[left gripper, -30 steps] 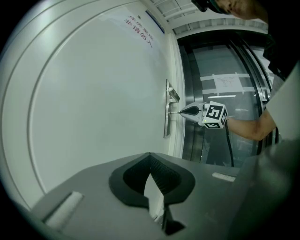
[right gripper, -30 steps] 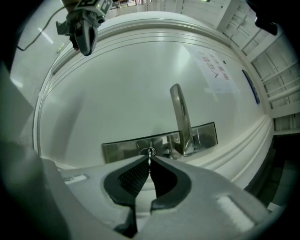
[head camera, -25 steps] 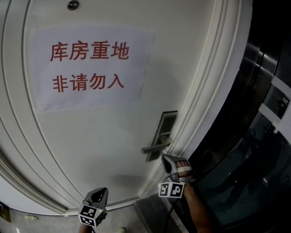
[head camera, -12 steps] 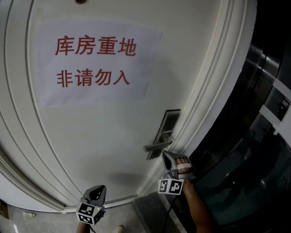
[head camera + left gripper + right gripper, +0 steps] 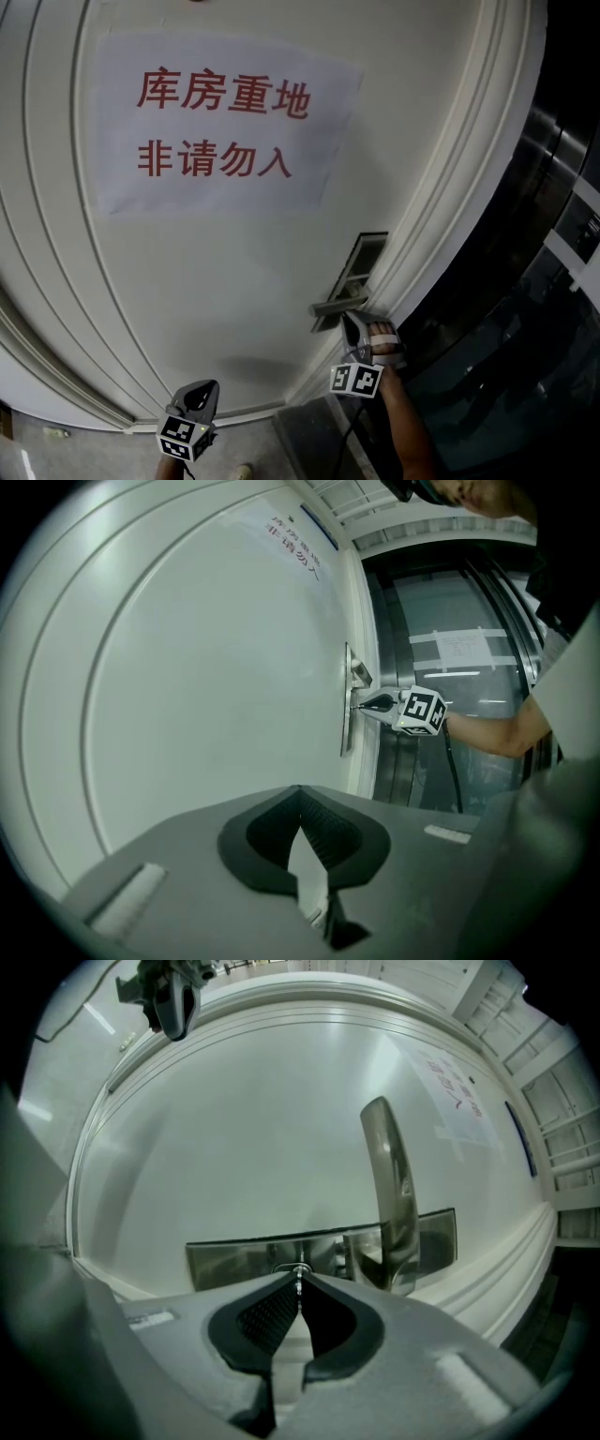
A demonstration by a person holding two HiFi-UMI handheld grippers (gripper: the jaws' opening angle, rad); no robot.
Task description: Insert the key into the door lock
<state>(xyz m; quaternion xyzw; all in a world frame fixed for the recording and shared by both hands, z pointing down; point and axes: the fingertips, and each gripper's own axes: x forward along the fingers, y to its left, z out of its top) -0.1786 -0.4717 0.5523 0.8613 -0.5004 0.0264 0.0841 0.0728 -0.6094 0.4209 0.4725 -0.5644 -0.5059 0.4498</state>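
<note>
Metal key [image 5: 299,1276] is pinched between the closed tips of the right gripper [image 5: 299,1286], at the lock plate [image 5: 234,1260] below the door handle [image 5: 389,1185] — left gripper [image 5: 300,792] hangs lower, jaws together, empty

A red-lettered sign [image 5: 225,127] hangs on the white door [image 5: 216,281]. The right tool [image 5: 349,321] sits just under the lever handle [image 5: 337,305] at its right edge; the left tool [image 5: 200,392] hovers lower.

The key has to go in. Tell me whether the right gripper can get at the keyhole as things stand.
Probably yes. The right gripper, shut on the key, sits at the keyhole in the lock plate; the handle stands aside.
</note>
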